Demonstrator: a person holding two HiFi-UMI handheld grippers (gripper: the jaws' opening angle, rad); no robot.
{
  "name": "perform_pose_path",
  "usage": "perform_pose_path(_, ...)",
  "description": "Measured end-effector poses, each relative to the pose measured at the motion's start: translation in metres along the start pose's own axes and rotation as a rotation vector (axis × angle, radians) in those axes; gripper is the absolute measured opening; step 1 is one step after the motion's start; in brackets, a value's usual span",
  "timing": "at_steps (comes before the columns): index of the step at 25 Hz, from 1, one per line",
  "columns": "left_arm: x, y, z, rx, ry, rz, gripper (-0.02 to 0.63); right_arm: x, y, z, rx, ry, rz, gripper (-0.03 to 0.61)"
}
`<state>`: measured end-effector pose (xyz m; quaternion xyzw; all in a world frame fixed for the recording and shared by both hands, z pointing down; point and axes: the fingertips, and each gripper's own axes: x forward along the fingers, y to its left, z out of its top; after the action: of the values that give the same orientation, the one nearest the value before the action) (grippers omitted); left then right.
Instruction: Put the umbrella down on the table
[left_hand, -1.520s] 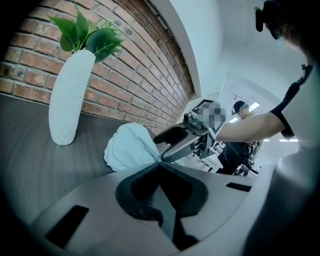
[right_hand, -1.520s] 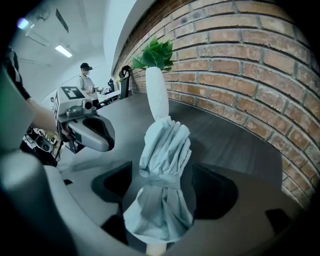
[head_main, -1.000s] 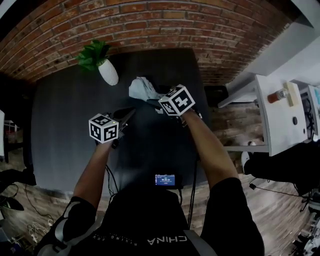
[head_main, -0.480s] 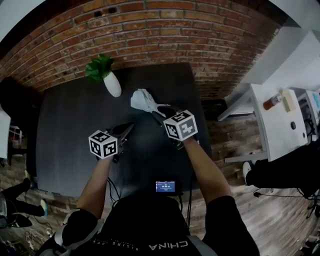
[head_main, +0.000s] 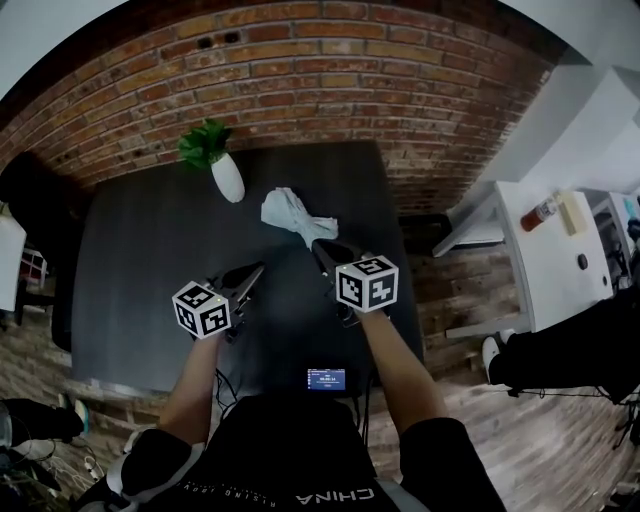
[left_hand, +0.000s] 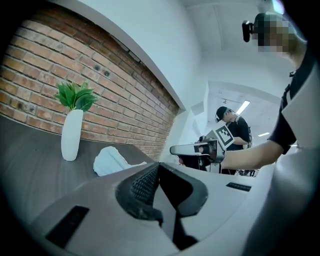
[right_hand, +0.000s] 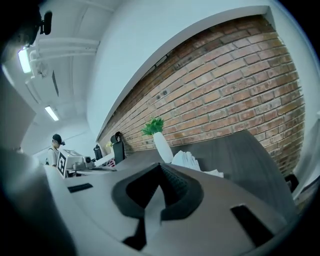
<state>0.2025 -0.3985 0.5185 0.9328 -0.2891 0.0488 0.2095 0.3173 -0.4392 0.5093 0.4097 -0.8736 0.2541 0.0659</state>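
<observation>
**Both grippers drawn back from the umbrella**

Since a second before, both grippers had pulled back toward the person. The right gripper (head_main: 320, 247) had just been closing its jaws, which now met on nothing. The left gripper (head_main: 256, 270) was likewise pressed together and empty. Beyond their tips the white umbrella (head_main: 293, 212) lay folded on the dark table (head_main: 140, 260), apart from both. Farther back stood a white vase (head_main: 228, 178) with a green plant, then the brick wall (head_main: 300, 80).
</observation>
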Motion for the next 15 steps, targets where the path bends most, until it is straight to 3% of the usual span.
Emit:
perform_pose_path(8, -0.038, -0.035, -0.024, -0.007, -0.001, -0.054, 0.003, -0.018, 0.018, -0.018, -0.018, 0.016, 0.003, 0.009)
perform_pose_path(15, -0.060, -0.058, -0.033, -0.004, 0.003, -0.116, 0.003, -0.045, 0.039, -0.043, -0.109, 0.060, -0.092, 0.008)
